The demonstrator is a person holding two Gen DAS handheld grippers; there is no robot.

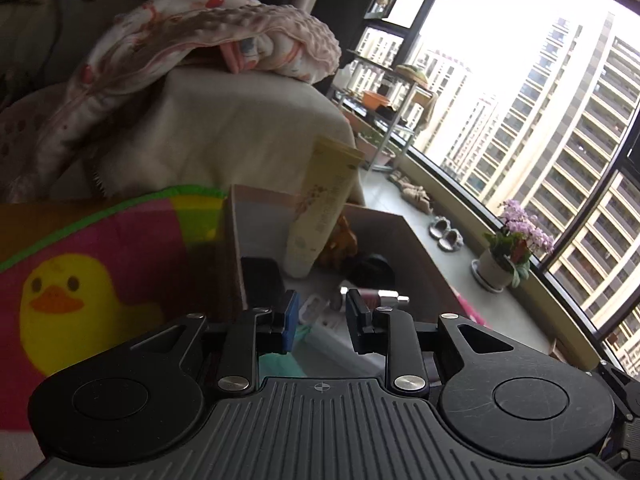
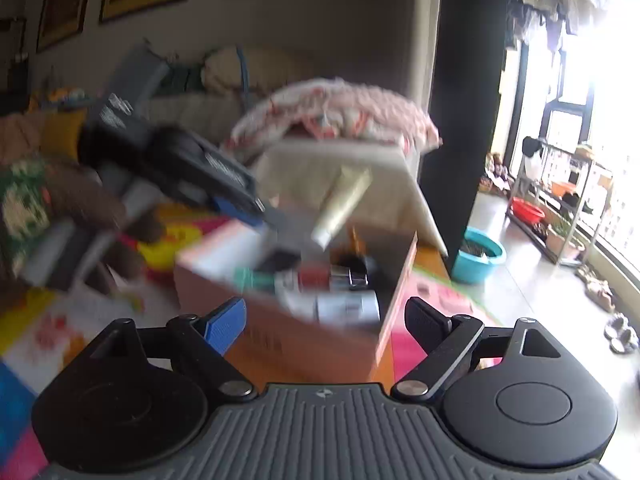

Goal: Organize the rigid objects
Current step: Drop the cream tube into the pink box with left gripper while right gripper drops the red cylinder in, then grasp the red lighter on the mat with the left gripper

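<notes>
Both claws hang over the box [image 2: 304,332], a cardboard carton on the play mat [image 1: 100,264], and that box is where the rigid things sit. The left claw [image 1: 322,316] has its jaws narrow with nothing between them; past its tips lie small bottles [image 1: 380,298] and a white case [image 1: 314,306] on the box floor. The right claw [image 2: 324,320] is spread wide and empty, low in front of the box's near wall.

The tall cream tube [image 1: 320,208] leans upright against the far wall. It looks light, with squeezable walls, so I'd take it near the stiffer cap end, low down. The bottles look hard, smooth and round: likely to roll or slip, best pinched across the middle. A black jar [image 1: 370,270] sits behind them, and a dark flat item [image 1: 260,280] stands by the left wall.

It's crowded in there: things touch, so lifting one may tip its neighbour. The box walls crowd any sideways approach, and the left claw hangs over the far-left corner of the box. The right view is blurred, so details there are uncertain.
</notes>
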